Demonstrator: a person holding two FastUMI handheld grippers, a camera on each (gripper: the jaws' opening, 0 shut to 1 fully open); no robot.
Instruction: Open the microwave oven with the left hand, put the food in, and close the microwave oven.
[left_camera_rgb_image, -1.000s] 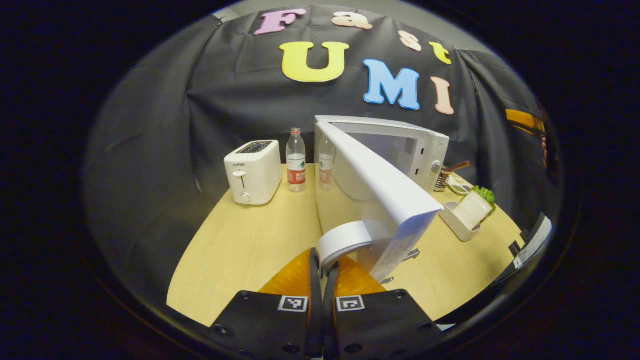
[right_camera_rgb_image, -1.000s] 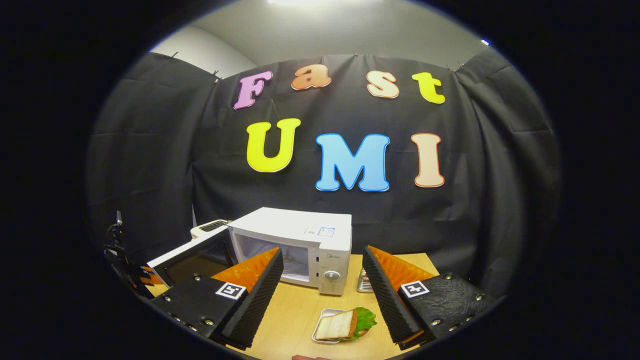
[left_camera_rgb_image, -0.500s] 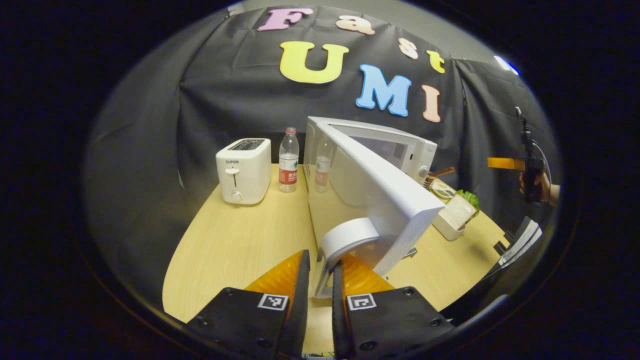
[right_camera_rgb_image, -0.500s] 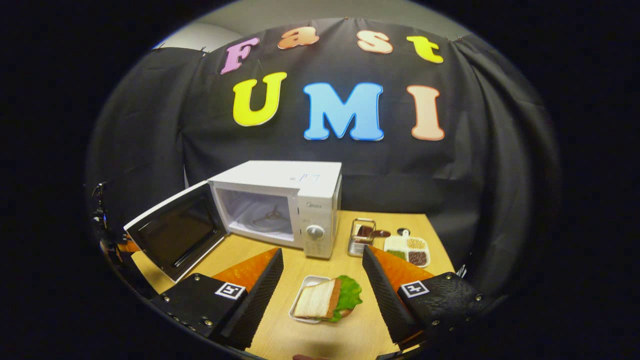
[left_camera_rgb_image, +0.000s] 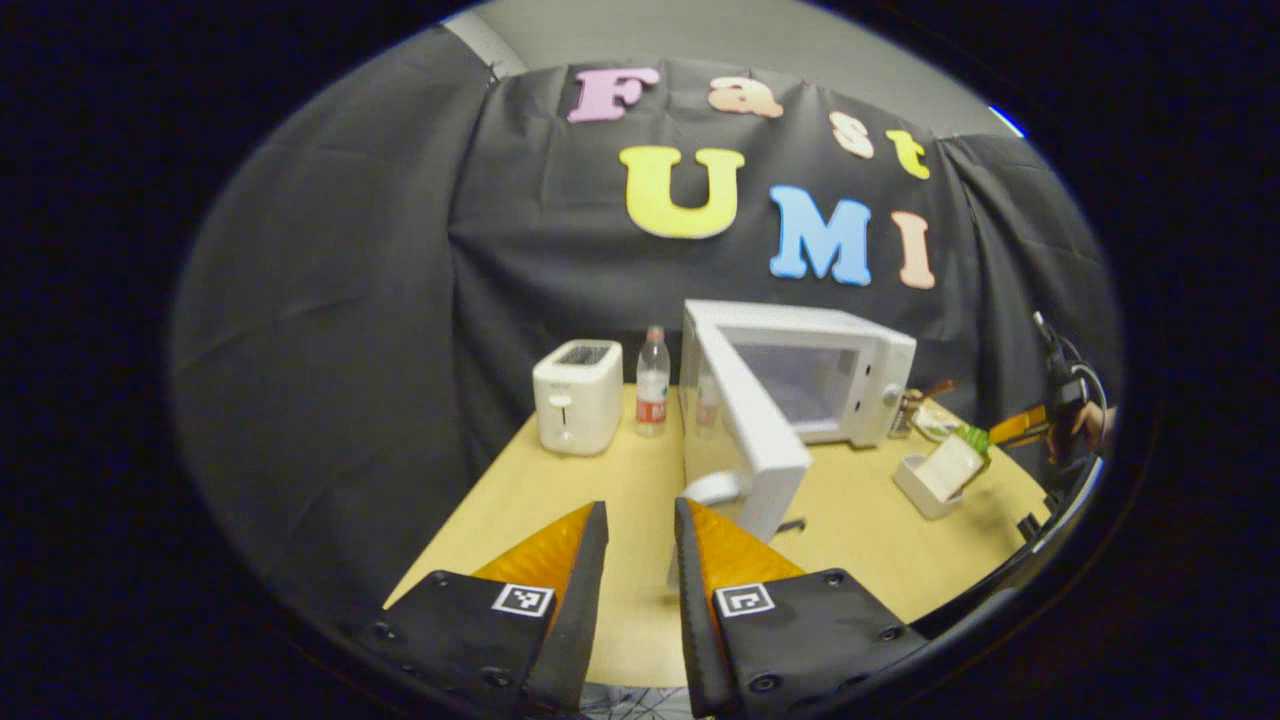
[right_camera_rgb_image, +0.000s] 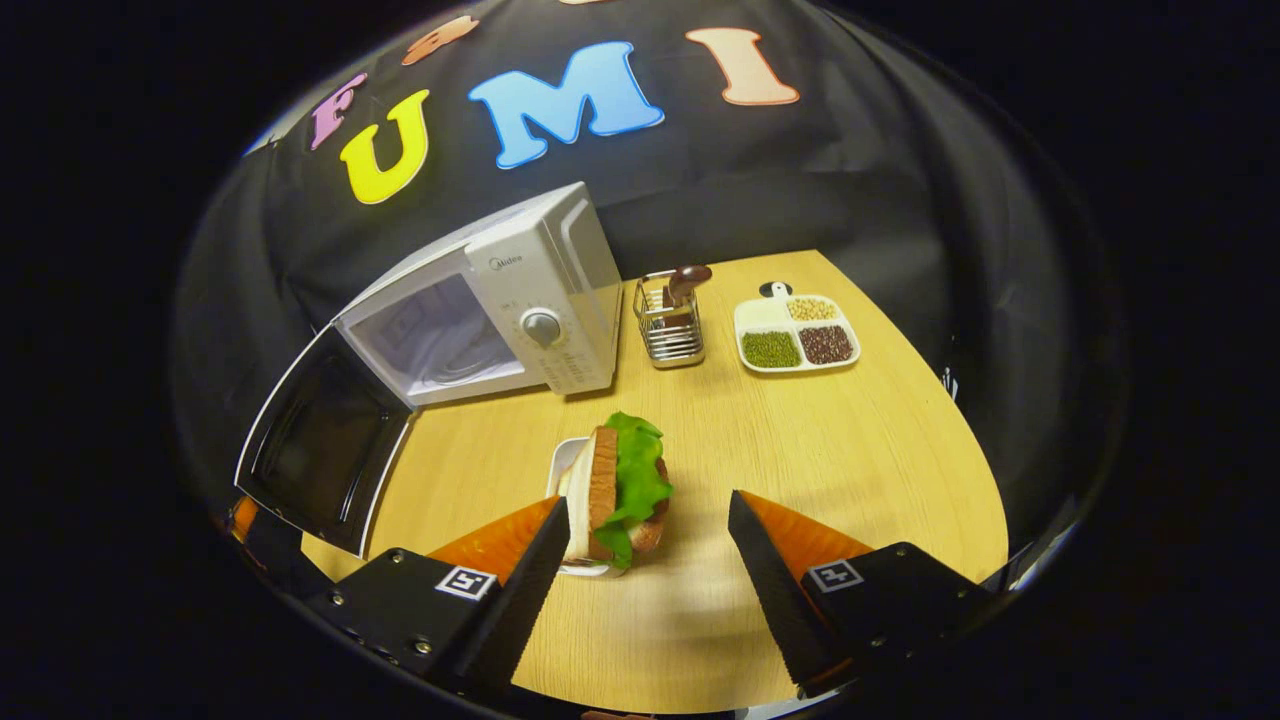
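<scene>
Right gripper view: right gripper (right_camera_rgb_image: 645, 520), jaws wide apart, hovers over the sandwich (right_camera_rgb_image: 615, 490) in its small tray (nearer the left finger) on the table (right_camera_rgb_image: 850, 450).
Microwave (right_camera_rgb_image: 500, 300): door (right_camera_rgb_image: 320, 440) swung open.
Left gripper (left_camera_rgb_image: 640, 520): jaws slightly apart, empty, just short of the door handle (left_camera_rgb_image: 712, 488).

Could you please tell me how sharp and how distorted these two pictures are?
Left gripper view: slightly soft, the microwave and toaster lack crisp edges. Right gripper view: sharp, with the sandwich clear, a soft shadow beside it, and the table edge bowed by the fisheye lens.
</scene>
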